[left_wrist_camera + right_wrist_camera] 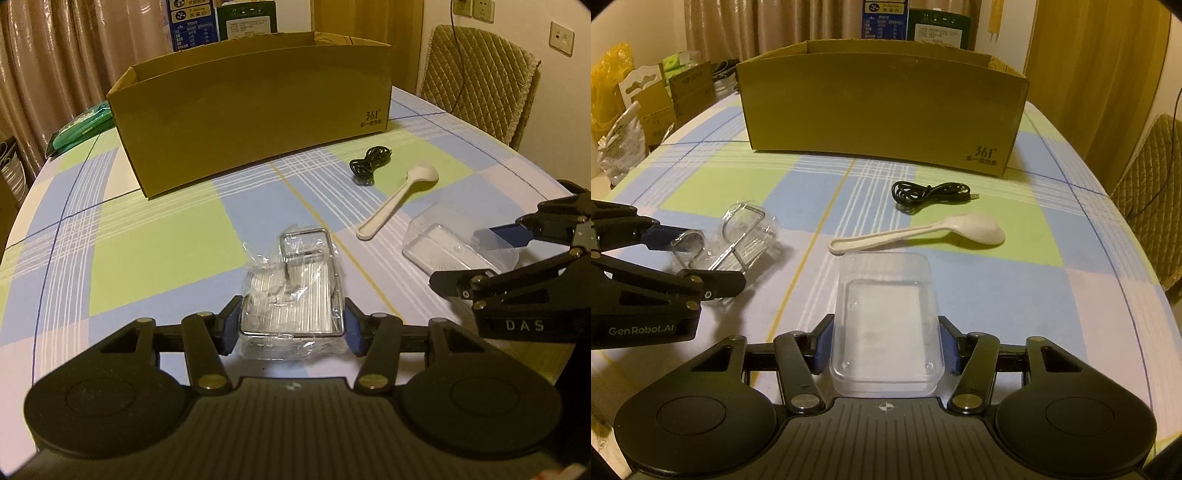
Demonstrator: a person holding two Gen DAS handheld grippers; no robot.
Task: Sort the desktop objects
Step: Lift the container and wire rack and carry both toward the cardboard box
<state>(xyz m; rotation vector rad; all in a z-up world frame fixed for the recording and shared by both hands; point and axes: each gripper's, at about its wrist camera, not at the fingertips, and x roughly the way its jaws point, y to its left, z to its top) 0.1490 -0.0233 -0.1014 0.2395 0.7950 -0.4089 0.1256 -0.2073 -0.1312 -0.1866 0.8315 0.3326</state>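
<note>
Your left gripper (291,325) is clamped partway on the plastic-wrapped wire rack (291,291), pads touching both sides. Your right gripper (886,347) grips the clear plastic box (884,317) likewise. Both sit on the checked tablecloth (147,240); cardboard box (879,107) at 12 o'clock.

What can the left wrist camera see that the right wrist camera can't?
Only the left wrist view shows the green packet beyond the table's far left edge and the wall sockets.

Only the right wrist view shows the yellow bag and the small cartons on the left.

Both show the cardboard box, the black cable, the white spoon, the left hand-held gripper around the wrapped wire rack, and the right hand-held gripper around the clear plastic box.
</note>
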